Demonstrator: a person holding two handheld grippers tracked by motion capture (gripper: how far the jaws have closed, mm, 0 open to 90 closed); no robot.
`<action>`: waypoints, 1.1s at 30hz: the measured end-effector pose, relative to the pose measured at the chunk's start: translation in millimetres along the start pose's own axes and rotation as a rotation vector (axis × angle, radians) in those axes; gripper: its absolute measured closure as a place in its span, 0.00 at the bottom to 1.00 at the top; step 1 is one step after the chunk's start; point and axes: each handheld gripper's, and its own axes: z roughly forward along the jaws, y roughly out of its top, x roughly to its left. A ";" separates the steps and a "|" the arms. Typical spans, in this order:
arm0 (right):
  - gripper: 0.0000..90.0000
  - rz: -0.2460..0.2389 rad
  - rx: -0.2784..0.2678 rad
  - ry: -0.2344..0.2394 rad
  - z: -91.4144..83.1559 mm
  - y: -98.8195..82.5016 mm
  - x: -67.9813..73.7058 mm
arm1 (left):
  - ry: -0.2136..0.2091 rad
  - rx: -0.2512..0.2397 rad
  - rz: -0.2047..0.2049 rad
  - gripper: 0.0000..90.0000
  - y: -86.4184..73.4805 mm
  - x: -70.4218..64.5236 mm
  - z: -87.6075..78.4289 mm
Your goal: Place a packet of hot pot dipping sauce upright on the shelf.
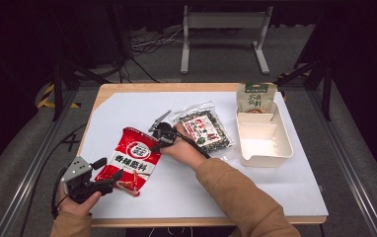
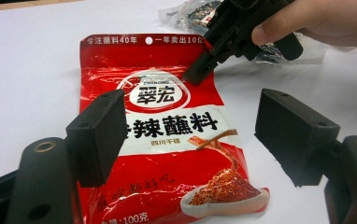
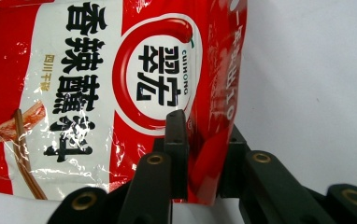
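Observation:
A red seasoning packet with a white label lies flat on the white table cover. My right gripper comes in from the right, and its jaws are shut on a raised fold at the packet's side edge near the top; the right gripper shows the red foil pinched between its pads. From the left gripper view the right gripper tip rests on the packet. My left gripper sits at the packet's bottom end. The left gripper stands open, its jaws wide on either side above the packet.
A clear bag of dark mixed pieces lies just right of my right hand. A cream tray stands at the right, with a green and white pouch leaning on its far end. The table's wooden front edge is close to my arms.

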 end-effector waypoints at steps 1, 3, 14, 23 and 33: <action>0.92 0.000 0.002 0.005 0.1 0.4 -0.1 | 0.000 0.000 0.000 0.28 0.0 0.0 0.0; 0.95 -0.003 0.009 0.012 -0.8 1.5 0.0 | 0.000 -0.001 -0.001 0.28 -0.1 0.2 -0.1; 0.99 -0.030 -0.027 0.013 -15.3 9.0 9.6 | 0.001 0.002 0.004 0.28 0.3 1.2 0.6; 0.99 -0.085 -0.109 0.006 -38.5 18.3 20.3 | 0.005 0.002 0.005 0.28 0.5 0.9 1.3; 0.99 -0.078 -0.192 0.078 -68.3 28.9 35.7 | 0.008 -0.003 0.001 0.28 0.8 1.4 -0.5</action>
